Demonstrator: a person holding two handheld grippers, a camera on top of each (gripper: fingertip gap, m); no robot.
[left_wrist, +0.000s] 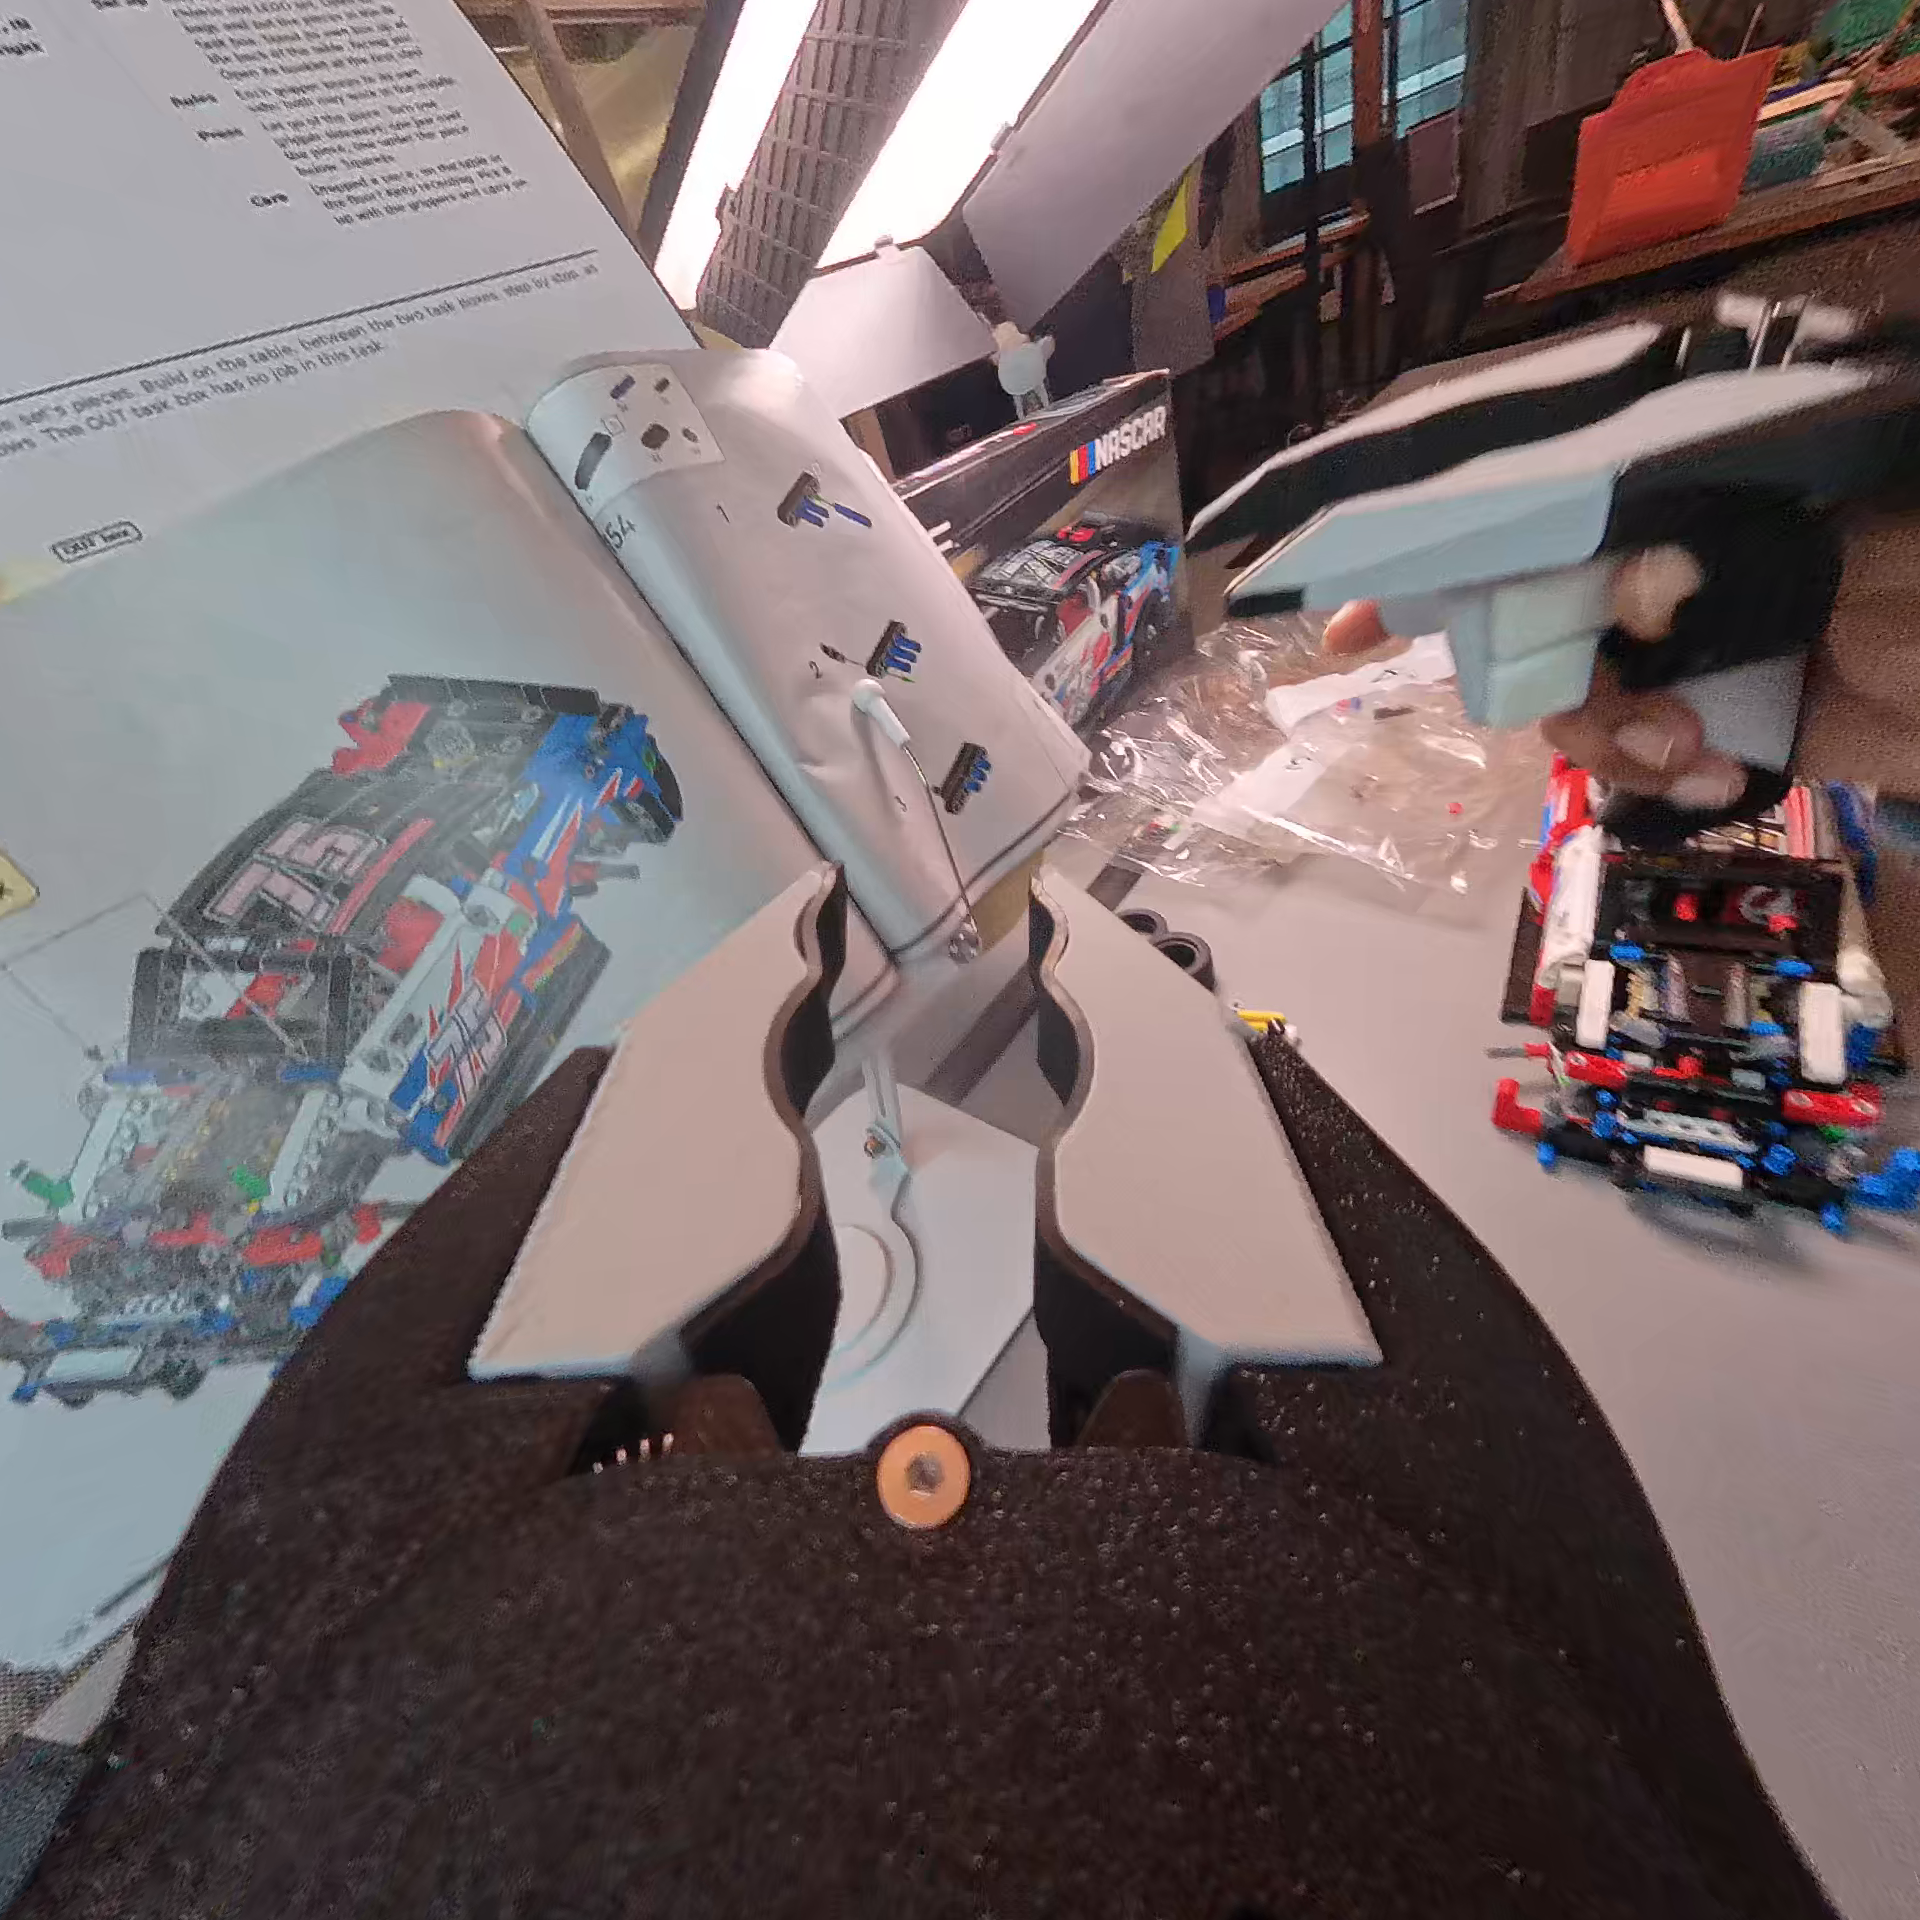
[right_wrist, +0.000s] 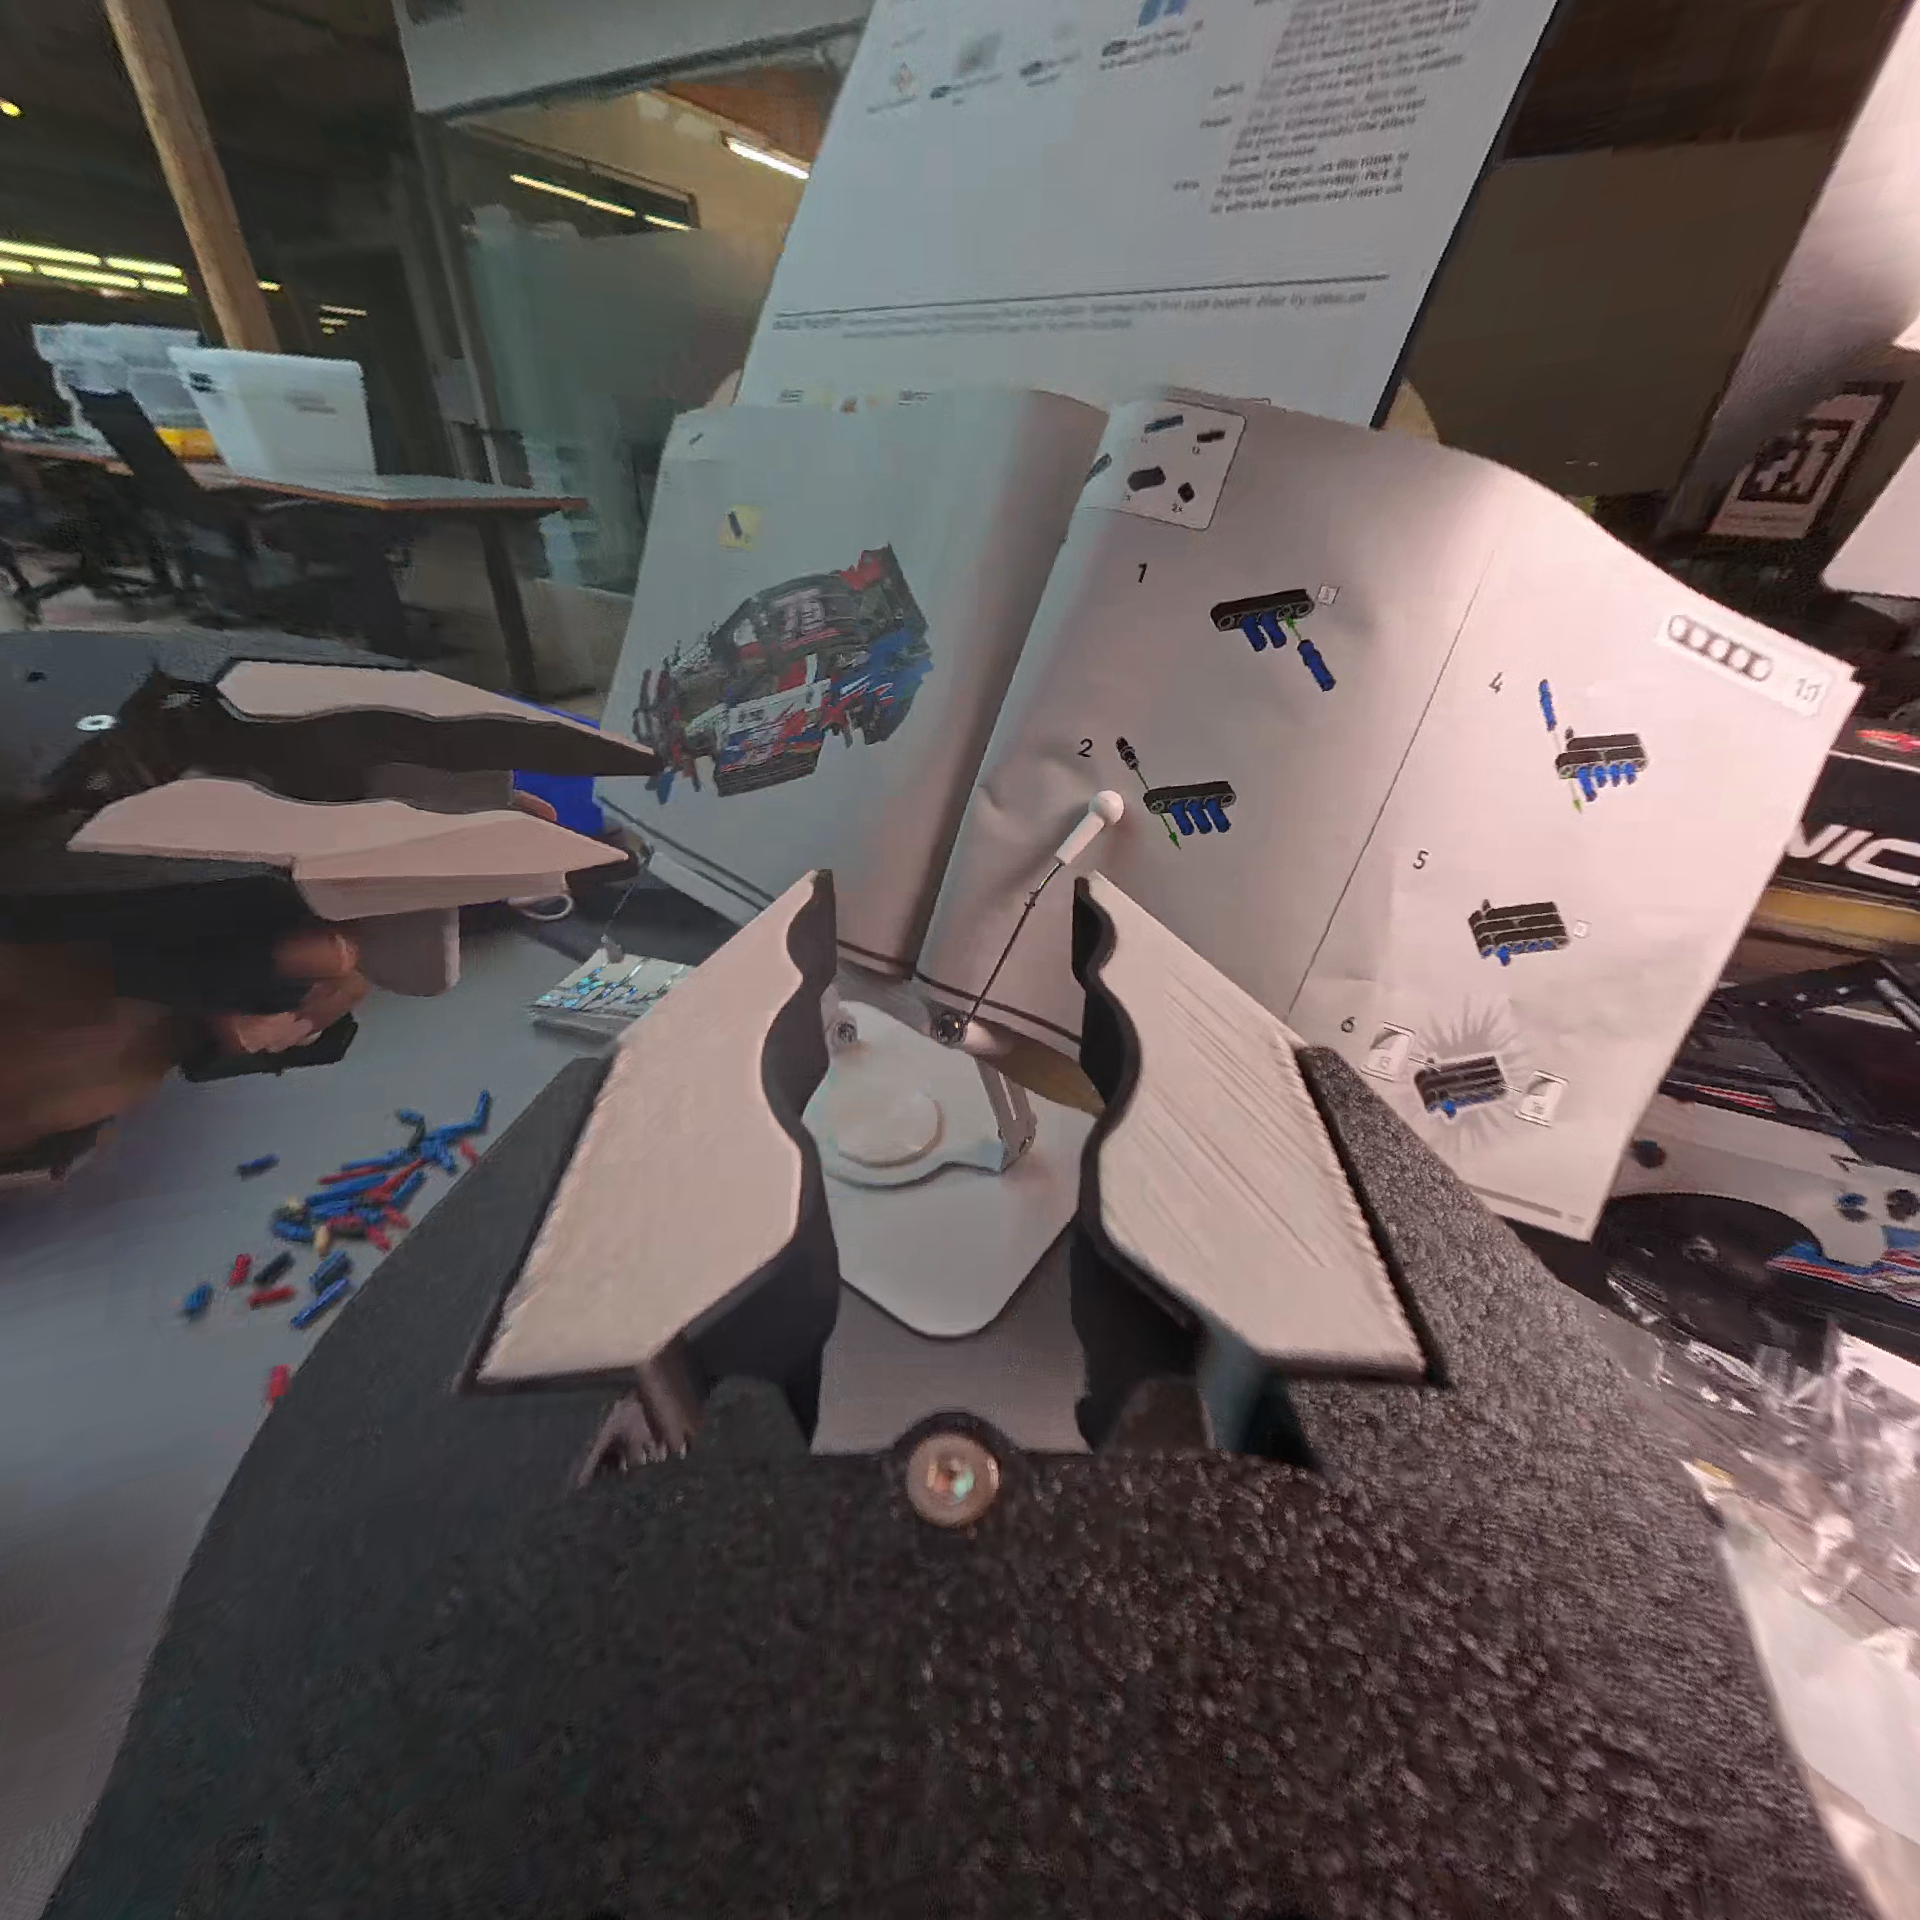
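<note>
An open instruction booklet (left_wrist: 343, 831) stands on a white holder (right_wrist: 914, 1132), held by a thin wire page arm with a white tip (right_wrist: 1091, 821). My left gripper (left_wrist: 935, 914) is open and empty, its fingertips close to the booklet's lower spine. My right gripper (right_wrist: 951, 904) is open and empty, just in front of the holder's base. The booklet also shows in the right wrist view (right_wrist: 1299, 831). Each gripper shows in the other's view: the right one (left_wrist: 1226, 561) held by a hand, the left one (right_wrist: 634, 810) at the left.
A partly built red, blue and black brick car (left_wrist: 1714, 1018) sits on the grey table at the right. Clear plastic bags (left_wrist: 1299, 769) and the set's box (left_wrist: 1081, 540) lie behind. Small blue and red pins (right_wrist: 353, 1216) are scattered at the left. A printed sheet (right_wrist: 1143, 187) stands behind the booklet.
</note>
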